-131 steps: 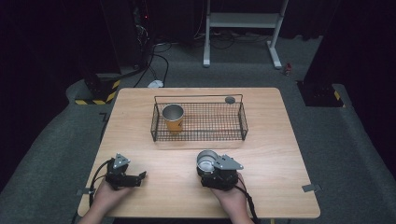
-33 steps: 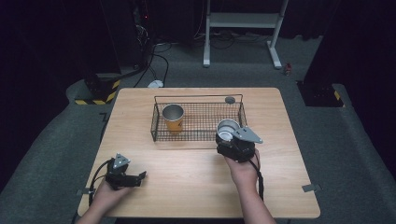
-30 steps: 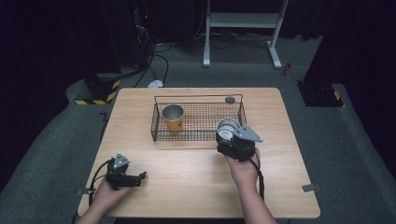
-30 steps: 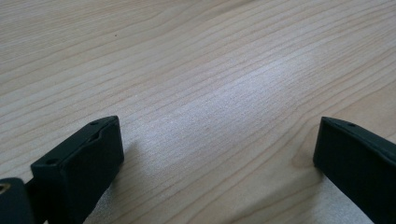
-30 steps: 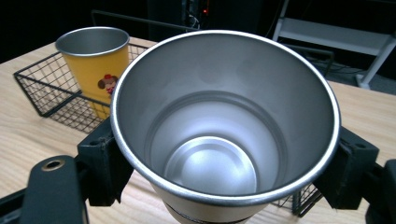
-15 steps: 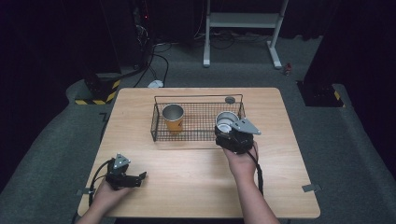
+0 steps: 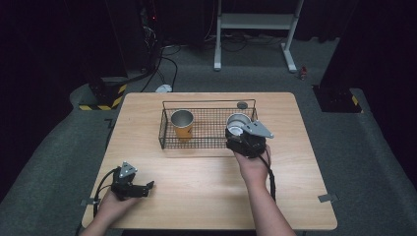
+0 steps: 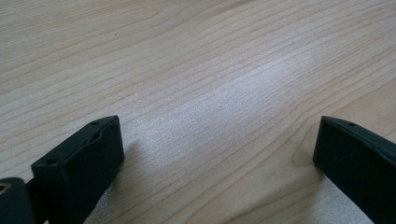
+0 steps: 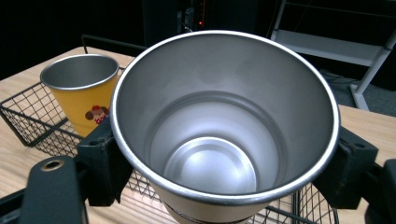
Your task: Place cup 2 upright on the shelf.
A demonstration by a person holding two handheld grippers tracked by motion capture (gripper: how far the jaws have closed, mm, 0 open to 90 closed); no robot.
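Steel cup held over the basket
The right tool (image 7: 239, 132) gripped the steel cup (image 9: 223, 126) above the wire basket (image 7: 167, 132); the left tool (image 8: 217, 154) lay spread wide on the tabletop (image 7: 206, 187).

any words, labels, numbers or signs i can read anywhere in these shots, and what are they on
None: no readable text shows in any view.
The yellow cup in the wire basket bears a small cartoon figure, not lettering.
The steel cup held in the right gripper shows bare metal inside; its outer wall is mostly hidden.
The black and yellow striped block on the floor carries stripes, no words.
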